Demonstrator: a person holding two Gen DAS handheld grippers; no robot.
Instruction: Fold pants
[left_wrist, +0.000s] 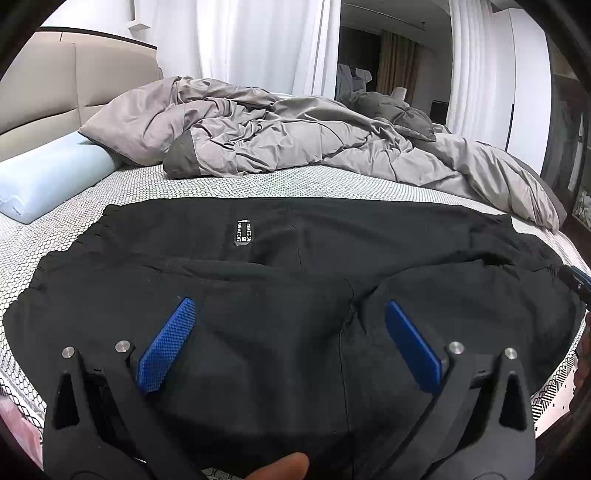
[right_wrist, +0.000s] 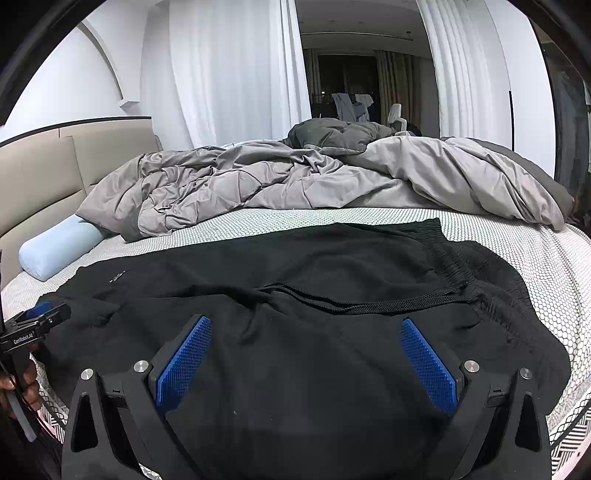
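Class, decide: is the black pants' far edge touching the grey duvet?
Apart. The right wrist view shows a bare strip of mattress between the pants and duvet.

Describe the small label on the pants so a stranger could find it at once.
Start at the bed with its honeycomb-patterned sheet, where the black pants lie spread across the near side in front of the rumpled grey duvet. On their far half, towards the pale blue pillow, sits a small rectangular label. Its white lettering is the only print on the otherwise plain black fabric.
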